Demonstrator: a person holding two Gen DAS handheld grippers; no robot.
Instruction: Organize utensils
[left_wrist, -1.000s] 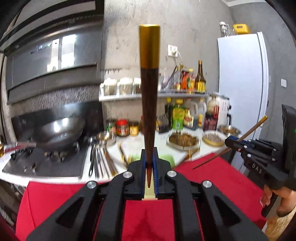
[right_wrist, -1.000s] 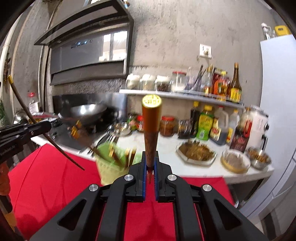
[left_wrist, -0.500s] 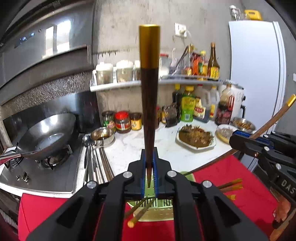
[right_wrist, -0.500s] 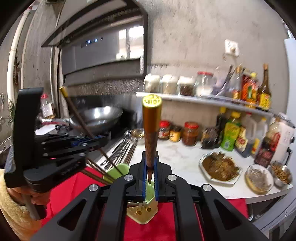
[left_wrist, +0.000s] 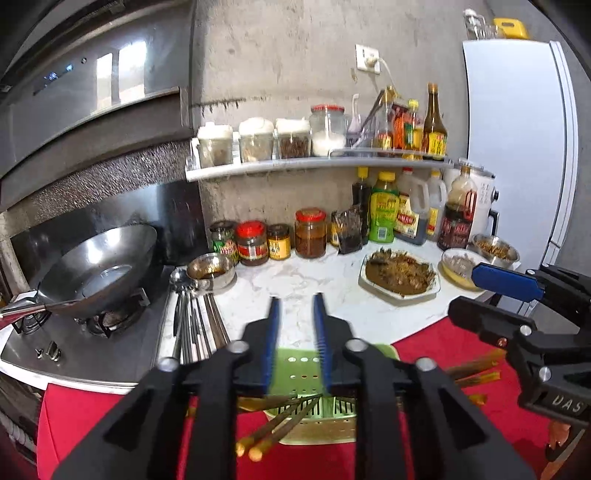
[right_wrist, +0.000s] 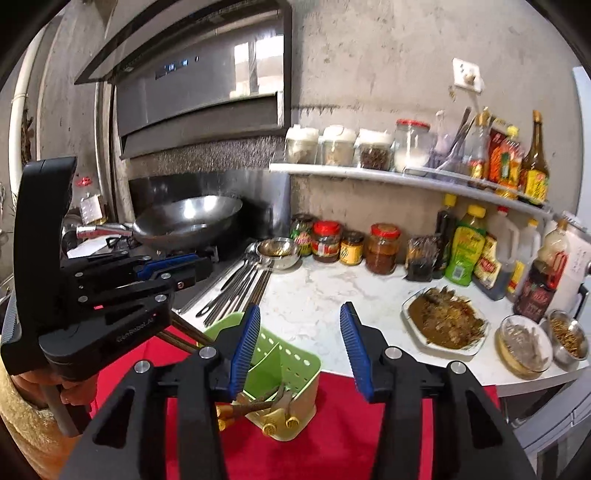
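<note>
Half a second ago each tool clamped an upright gold-tipped chopstick; both sticks have now left the jaws. The left tool, at lower centre of its view, has its blue pads parting, narrowly spread, with nothing between them. The right tool is also opening, its pads spread wider and empty. Below both sits the green utensil holder on the red cloth, lower centre of each view, and the chopsticks now lie slanted inside it, gold ends poking out over its near edge. More chopsticks lie on the cloth at the lower right of the left view. Metal spoons rest on the counter beside the stove.
</note>
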